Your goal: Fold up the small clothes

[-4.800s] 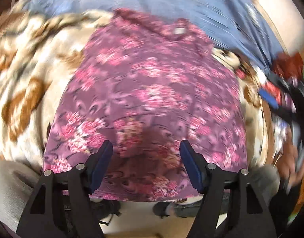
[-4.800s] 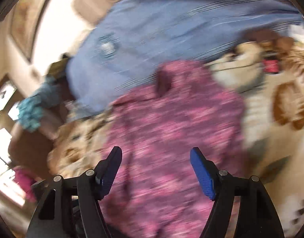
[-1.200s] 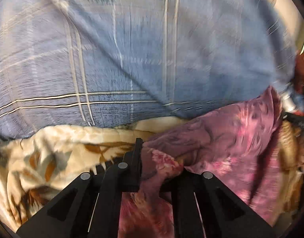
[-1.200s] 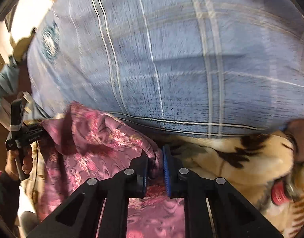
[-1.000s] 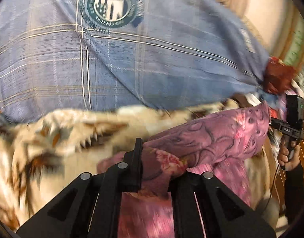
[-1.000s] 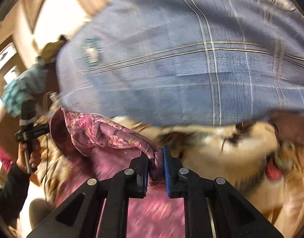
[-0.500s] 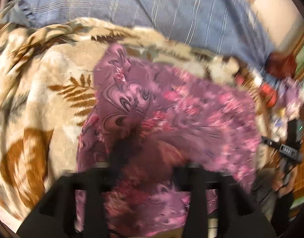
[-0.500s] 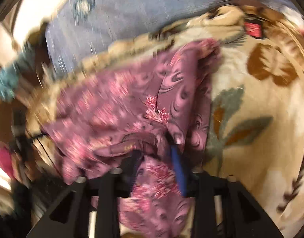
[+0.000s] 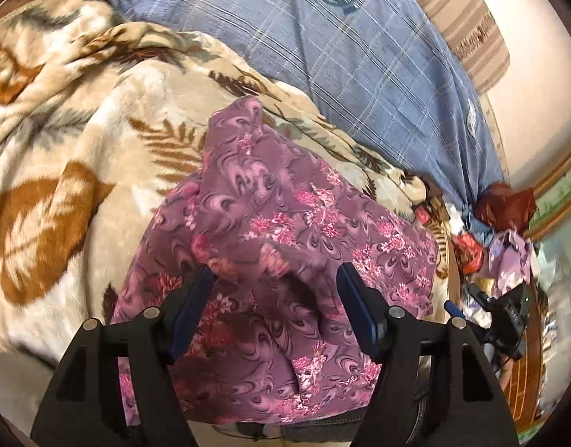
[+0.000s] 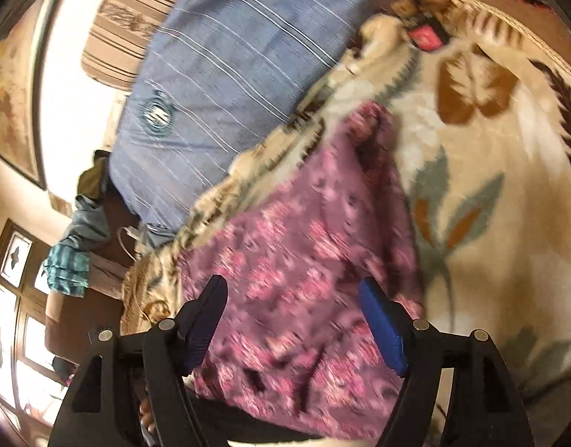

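A purple garment with pink flowers (image 9: 285,231) lies folded over on a cream leaf-print blanket (image 9: 62,171). Its far part is doubled back toward the near edge, with a loose corner sticking up at the far left. My left gripper (image 9: 274,301) is open just above the garment's near part, holding nothing. In the right wrist view the same garment (image 10: 304,260) lies on the blanket (image 10: 490,186), blurred. My right gripper (image 10: 296,320) is open over its near edge, empty.
A large blue plaid pillow (image 9: 360,56) lies behind the garment, also in the right wrist view (image 10: 229,56). Loose red and lilac clothes (image 9: 505,231) pile at the bed's right end. The bed's near edge is just below the grippers.
Both grippers carried the garment's far edge toward the near edge, then opened and let it go. The garment now lies doubled over and both grippers have pulled back.
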Demonstrator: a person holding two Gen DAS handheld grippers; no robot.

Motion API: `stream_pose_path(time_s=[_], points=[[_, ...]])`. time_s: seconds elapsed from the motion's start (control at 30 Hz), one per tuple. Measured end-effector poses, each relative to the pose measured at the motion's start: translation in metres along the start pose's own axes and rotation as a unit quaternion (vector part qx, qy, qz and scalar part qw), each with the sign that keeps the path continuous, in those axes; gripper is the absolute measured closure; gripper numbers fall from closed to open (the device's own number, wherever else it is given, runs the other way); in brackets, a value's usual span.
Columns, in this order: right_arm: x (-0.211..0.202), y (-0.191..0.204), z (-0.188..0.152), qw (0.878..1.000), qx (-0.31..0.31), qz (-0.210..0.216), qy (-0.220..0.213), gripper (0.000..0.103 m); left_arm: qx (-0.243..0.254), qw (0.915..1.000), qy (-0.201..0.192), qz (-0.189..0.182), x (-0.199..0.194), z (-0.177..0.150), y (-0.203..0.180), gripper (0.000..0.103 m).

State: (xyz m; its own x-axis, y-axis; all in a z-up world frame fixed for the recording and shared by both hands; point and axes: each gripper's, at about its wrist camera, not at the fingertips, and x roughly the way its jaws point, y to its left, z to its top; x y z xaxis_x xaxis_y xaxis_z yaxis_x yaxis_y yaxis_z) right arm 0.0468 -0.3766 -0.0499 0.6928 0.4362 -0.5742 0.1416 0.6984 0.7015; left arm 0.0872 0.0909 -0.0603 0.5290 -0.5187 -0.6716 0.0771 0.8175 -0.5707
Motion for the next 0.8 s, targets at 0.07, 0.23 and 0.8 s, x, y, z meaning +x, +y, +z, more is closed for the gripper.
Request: stream_pose_path(time_s=[0.07, 0.23, 0.8], points=[[0.005, -0.002, -0.005, 0.999, -0.01, -0.023, -0.021, 0.028, -0.01, 0.9999, 0.0, 0.006, 0.002, -0.008, 0.007, 0.034], [0.011, -0.014, -0.021, 0.999, -0.002, -0.046, -0.013, 0.033, 0.0, 0.9999, 0.009, 0.01, 0.013, -0.022, 0.002, 0.034], [0.053, -0.008, -0.063, 0.994, 0.085, 0.043, 0.056, 0.056, -0.072, 0.9904, 0.095, -0.071, 0.081, -0.038, -0.042, 0.036]])
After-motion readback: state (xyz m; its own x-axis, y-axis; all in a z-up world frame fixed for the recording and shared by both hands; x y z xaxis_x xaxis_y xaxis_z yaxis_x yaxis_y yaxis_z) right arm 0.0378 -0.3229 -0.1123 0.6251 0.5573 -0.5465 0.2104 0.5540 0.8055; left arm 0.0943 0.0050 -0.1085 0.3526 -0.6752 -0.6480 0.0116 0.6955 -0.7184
